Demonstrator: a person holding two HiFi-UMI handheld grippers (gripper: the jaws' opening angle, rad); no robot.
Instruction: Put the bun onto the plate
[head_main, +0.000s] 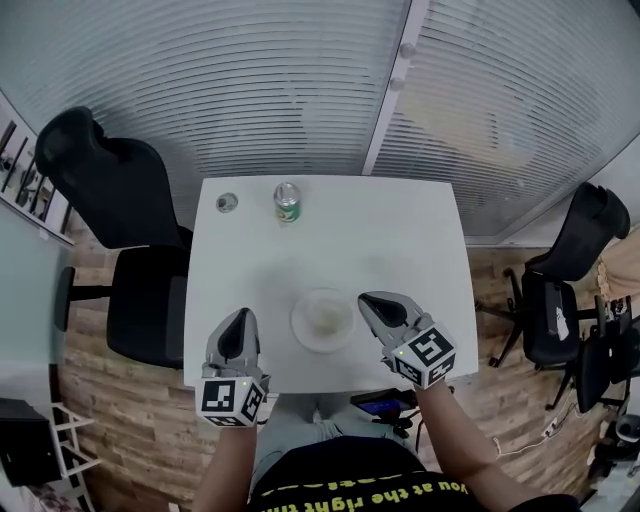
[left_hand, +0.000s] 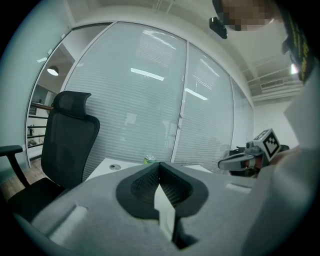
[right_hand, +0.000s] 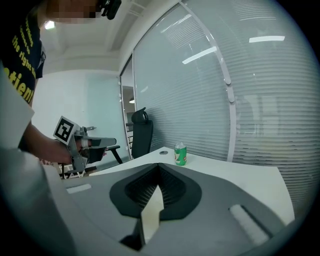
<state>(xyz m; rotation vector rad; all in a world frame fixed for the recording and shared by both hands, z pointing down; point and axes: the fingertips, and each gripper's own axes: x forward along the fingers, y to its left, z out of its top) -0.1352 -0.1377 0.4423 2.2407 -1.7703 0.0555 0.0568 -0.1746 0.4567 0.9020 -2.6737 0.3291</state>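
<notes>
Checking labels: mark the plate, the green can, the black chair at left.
plate (head_main: 298, 328), head view, left rim
green can (head_main: 287, 205), head view, body
black chair (head_main: 147, 300), head view, seat

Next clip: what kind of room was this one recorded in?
Most likely an office or small meeting room: a white table, a black office chair beside it, and a glass partition with blinds behind.

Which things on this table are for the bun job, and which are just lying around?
For the job: round white plate, pale bun apparently on it, left gripper and right gripper, jaws shut and empty.
Lying about: green drink can, small grey round disc, black office chair.
</notes>
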